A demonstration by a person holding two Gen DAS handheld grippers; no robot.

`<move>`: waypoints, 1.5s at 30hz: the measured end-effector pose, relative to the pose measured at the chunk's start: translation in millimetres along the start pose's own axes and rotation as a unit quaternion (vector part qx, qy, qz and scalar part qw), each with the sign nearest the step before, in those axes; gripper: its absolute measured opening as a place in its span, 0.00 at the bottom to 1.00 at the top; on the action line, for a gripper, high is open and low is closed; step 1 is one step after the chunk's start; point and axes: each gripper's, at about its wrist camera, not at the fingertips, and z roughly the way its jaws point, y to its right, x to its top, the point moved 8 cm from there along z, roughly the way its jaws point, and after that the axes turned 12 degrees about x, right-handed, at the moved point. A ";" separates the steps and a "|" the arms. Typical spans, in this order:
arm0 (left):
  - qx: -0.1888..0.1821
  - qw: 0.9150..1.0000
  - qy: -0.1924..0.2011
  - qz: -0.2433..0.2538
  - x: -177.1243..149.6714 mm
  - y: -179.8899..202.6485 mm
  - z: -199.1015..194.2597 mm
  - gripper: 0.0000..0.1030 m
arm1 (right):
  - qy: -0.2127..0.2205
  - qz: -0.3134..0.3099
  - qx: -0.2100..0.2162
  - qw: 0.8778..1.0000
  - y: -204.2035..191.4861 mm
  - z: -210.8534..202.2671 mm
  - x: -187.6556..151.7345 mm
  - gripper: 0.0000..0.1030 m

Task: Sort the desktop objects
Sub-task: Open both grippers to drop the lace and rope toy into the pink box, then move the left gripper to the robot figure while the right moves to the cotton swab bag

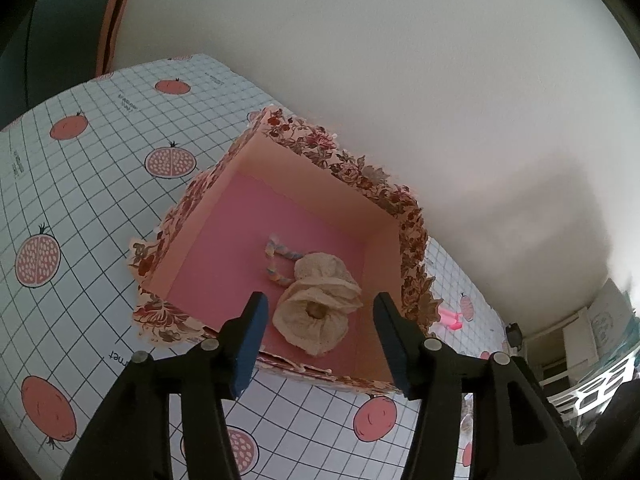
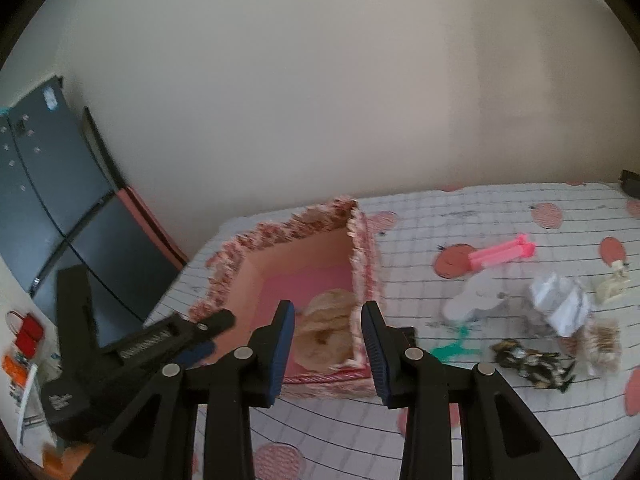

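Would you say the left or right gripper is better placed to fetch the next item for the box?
Right, probably: its open gripper faces the loose items, such as the pink clip; the left gripper hangs over the box.

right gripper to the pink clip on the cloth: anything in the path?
Yes. The right gripper sits over the floral box, whose right wall rises between it and the pink clip. Beyond the wall, only bare tablecloth leads to the clip; the paper clutter lies nearer, off to the side.
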 end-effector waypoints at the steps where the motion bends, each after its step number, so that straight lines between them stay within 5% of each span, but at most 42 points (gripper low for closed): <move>1: 0.000 1.000 0.000 0.001 -0.4 0.9 -0.7 0.54 | -0.004 0.004 -0.006 1.000 4.8 -1.8 0.2 0.37; 13: 0.009 0.999 0.012 0.035 -8.0 36.0 -4.3 0.56 | -0.028 0.000 -0.051 0.998 50.4 -33.2 14.3 0.37; 23: 0.018 0.993 0.060 0.100 -18.1 89.2 -11.7 0.57 | 0.023 0.015 -0.097 0.995 110.8 -89.0 40.9 0.37; 28: -0.012 0.989 0.073 0.128 -28.3 126.6 -18.0 0.57 | 0.040 0.051 -0.106 0.992 141.4 -116.1 44.4 0.37; 45: -0.015 0.973 0.034 0.227 -99.4 208.7 13.5 0.60 | 0.055 0.085 -0.183 0.978 232.7 -172.8 35.0 0.37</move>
